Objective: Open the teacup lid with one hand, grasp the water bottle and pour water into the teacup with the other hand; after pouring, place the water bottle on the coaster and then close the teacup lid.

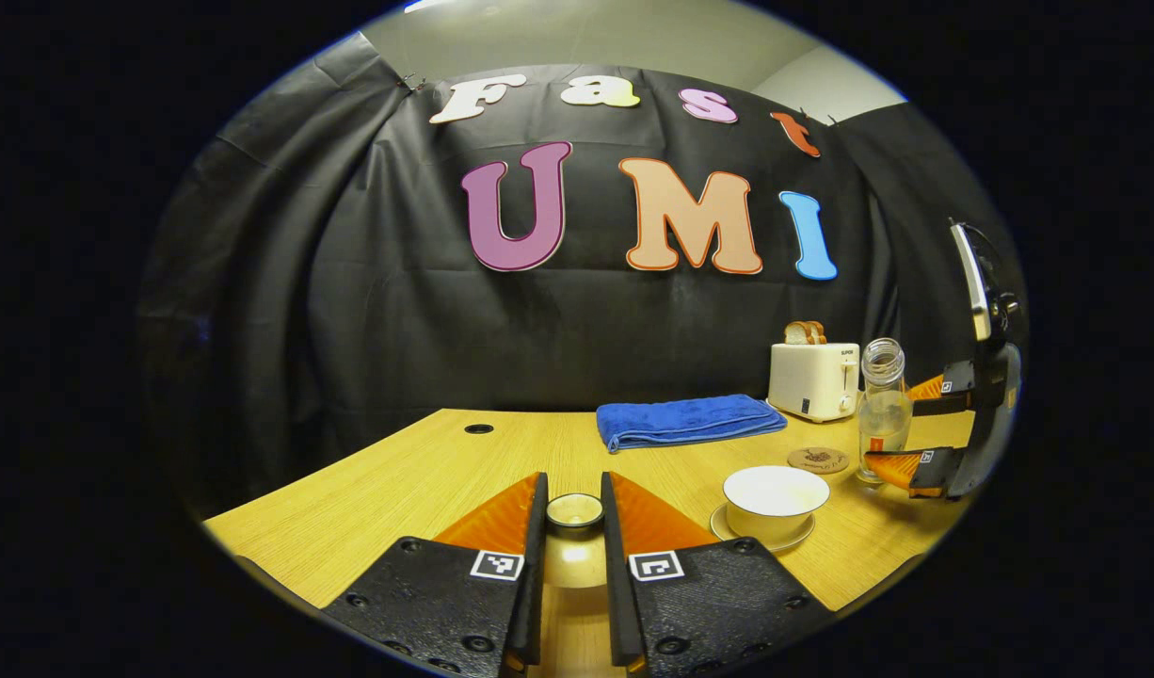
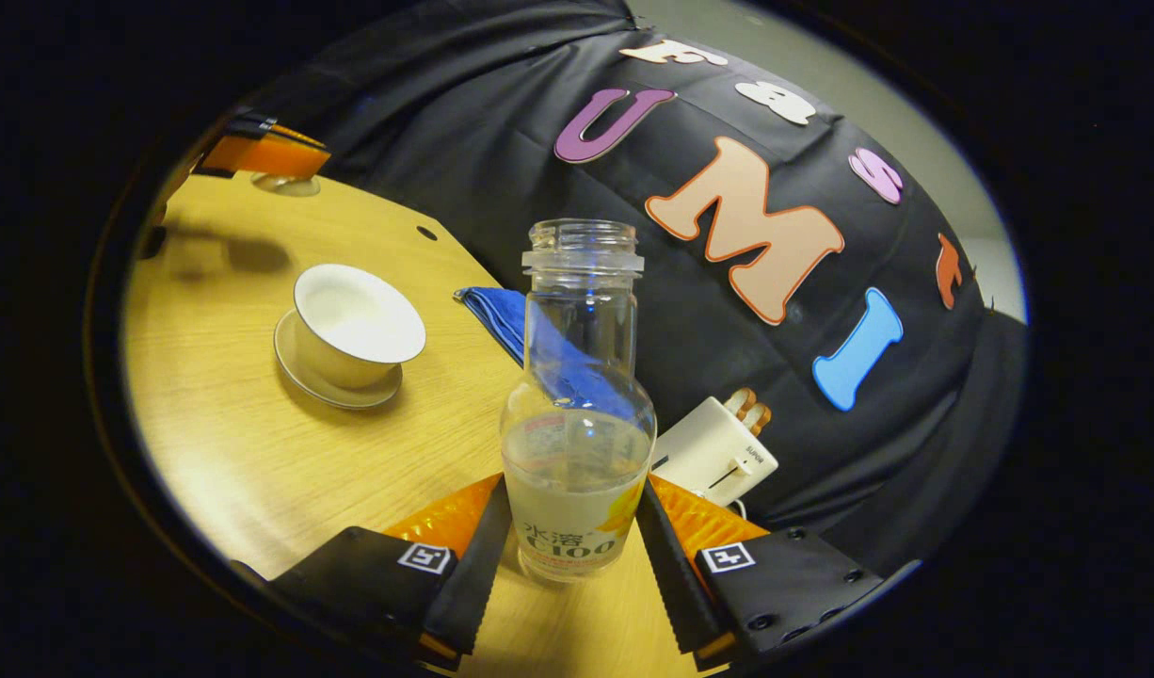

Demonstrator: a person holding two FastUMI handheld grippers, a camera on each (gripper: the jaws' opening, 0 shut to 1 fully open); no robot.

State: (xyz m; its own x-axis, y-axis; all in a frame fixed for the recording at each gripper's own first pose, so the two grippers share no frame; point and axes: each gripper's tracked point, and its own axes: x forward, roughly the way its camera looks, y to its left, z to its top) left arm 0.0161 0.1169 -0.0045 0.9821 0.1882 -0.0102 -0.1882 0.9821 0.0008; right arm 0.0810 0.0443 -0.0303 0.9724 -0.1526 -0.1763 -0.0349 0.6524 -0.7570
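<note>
The left hand-held gripper (image 1: 574, 527) held the teacup lid (image 1: 574, 509) pinched between its nearly closed fingers, raised off the counter (image 1: 426, 471). The right hand-held gripper (image 2: 569, 556) straddled the base of the water bottle (image 2: 577, 424), fingers beside its sides; whether they pressed yet, I could not tell. The open teacup (image 2: 356, 325) on its saucer (image 2: 299, 372) sat ahead and to the left of it. To pour well, the grip should probably firm up low on the bottle before lifting, then tilt slowly over the cup, keeping the lid well aside.
</note>
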